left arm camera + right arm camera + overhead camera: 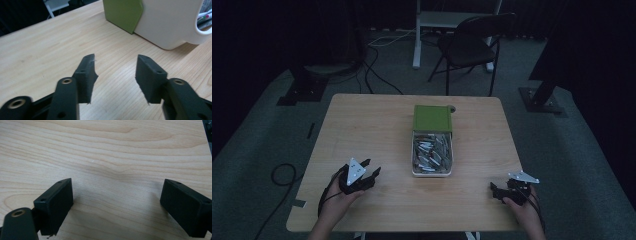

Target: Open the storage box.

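High view: light wooden desk point(377, 125) with rounded corners at centre frame, on grey carpet in a dim room. White rectangular plastic box point(432, 172) at centre of the desk, slightly right of the middle, filled with a jumble of small pens or markers point(431, 152); flat green lid point(432, 118) across the box's upper end, toward the top of the frame. Left gripper point(373, 169) at lower left of the desk, held in a hand point(341, 202) entering from the bottom edge, grey three-cornered plate on top, jaws aimed up and right toward the box but well apart from it. Right gripper point(493, 189) at lower right near the desk's edge, held in the other hand point(526, 212), jaws aimed left across bare wood. Dark folding chair point(469, 42) and white table leg point(417, 35) beyond the desk at upper centre; black cables on the floor at left.

Left gripper view: two black jaws parted with bare wood grain between them, grasping nothing, released. White box wall point(170, 22) and green lid point(122, 12) at upper right, near but clear of the jaw tips; pen ends just visible at the right edge.

Right gripper view: jaws spread wide at lower left and lower right, released, only desk surface point(112, 157) between them.
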`<state>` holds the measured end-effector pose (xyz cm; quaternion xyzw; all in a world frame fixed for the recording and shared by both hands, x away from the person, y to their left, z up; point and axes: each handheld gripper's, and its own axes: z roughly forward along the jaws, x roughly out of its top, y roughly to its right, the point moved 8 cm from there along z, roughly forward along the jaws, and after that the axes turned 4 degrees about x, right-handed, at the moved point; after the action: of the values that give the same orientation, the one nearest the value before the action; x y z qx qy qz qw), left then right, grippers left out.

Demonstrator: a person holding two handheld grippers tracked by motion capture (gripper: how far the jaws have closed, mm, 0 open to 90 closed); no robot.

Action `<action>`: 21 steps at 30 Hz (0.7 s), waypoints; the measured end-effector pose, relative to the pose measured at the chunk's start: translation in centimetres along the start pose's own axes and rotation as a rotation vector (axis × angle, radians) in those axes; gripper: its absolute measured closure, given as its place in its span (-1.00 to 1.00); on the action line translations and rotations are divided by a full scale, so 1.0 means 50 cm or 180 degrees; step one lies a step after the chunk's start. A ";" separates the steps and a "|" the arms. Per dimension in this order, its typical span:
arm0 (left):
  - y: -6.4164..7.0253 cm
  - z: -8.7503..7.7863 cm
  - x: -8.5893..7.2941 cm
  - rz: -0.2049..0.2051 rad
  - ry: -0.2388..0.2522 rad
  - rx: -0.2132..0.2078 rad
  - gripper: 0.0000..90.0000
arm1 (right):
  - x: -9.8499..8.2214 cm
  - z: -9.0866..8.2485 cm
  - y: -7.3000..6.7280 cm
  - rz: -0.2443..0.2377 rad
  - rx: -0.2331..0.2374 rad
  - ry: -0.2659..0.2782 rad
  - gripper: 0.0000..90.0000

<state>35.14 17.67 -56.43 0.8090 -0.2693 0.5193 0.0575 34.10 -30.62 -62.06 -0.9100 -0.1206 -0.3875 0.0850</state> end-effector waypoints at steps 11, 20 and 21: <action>-0.029 -0.007 -0.029 -0.0284 -0.0097 -0.0035 -0.25 | 0.000 0.000 0.000 -0.0007 -0.0001 0.0000 -0.76; -0.040 -0.007 -0.054 -0.0353 -0.0224 -0.0060 -0.38 | 0.000 0.000 0.000 -0.0007 -0.0001 0.0000 -0.76; -0.042 -0.007 -0.058 -0.0383 -0.0239 -0.0083 -0.41 | 0.000 0.000 0.000 -0.0007 -0.0001 0.0000 -0.76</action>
<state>34.99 20.70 -58.38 0.8418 -0.2289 0.4806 0.0890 34.10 -30.64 -62.06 -0.9098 -0.1215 -0.3877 0.0844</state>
